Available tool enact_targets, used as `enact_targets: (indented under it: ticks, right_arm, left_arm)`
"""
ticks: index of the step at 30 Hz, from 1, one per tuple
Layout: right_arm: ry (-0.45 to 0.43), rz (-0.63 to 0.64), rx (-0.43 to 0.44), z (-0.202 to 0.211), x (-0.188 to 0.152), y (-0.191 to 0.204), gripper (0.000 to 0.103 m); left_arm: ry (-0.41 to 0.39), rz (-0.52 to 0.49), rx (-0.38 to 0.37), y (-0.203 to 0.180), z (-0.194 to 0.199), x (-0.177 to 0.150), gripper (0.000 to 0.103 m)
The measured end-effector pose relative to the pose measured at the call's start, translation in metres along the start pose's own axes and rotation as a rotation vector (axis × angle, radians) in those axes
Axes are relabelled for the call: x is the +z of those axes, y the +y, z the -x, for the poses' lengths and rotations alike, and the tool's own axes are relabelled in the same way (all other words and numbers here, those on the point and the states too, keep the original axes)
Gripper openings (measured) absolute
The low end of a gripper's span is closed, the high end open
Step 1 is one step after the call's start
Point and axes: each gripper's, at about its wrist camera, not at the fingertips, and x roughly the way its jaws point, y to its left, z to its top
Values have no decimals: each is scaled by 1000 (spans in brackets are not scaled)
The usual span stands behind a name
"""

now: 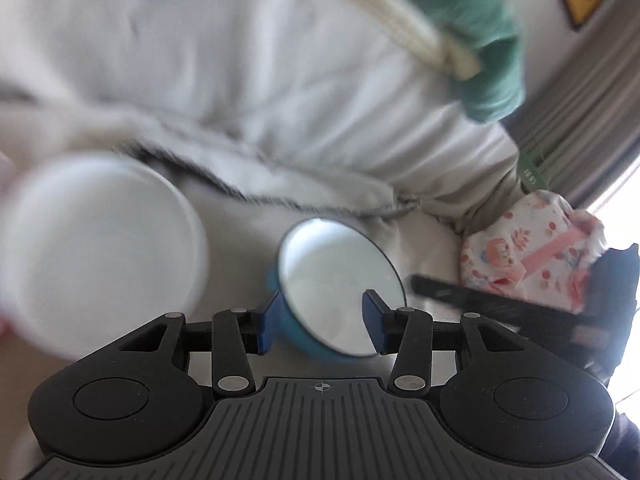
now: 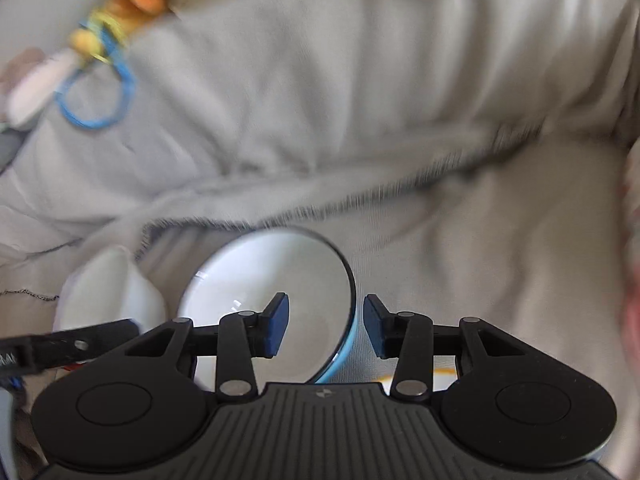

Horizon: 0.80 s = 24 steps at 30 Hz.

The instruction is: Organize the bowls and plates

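A blue bowl with a white inside and dark rim (image 1: 340,280) sits tilted on the pale bedding, and both grippers straddle its rim. My left gripper (image 1: 323,322) is open, its left pad outside the bowl's wall and its right pad over the inside. My right gripper (image 2: 326,330) is open with the same bowl (image 2: 272,276) between its pads, the rim's right edge in the gap. A larger white bowl (image 1: 100,248) lies blurred to the left; it also shows in the right wrist view (image 2: 108,292).
Rumpled grey-white bedding (image 1: 248,92) fills both views. A flower-print cloth bundle (image 1: 528,248) lies at the right. The other gripper's black arm (image 1: 500,304) reaches in from the right. A toy with a blue ring (image 2: 96,80) lies far left. A green and cream item (image 1: 460,32) is at the top.
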Motion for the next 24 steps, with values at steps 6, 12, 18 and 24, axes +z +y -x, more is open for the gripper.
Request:
enact_targets:
  ticks: [6,12,18,24]
  right_arm:
    - [-15,30,136,68,-47,51,55]
    - [131,66,211,26,-95,92,55]
    - [245,17,248,-12,-123,97,55]
    - [304,-5,368,-17,-131,100,57]
  left_arm:
    - [-73,-1,215,31,106,-57,48]
    - [-110,211,281,82,124,-98,48]
    - [-18,300,311,105,99,-120,48]
    - [50,366,266,116,81,-124,47]
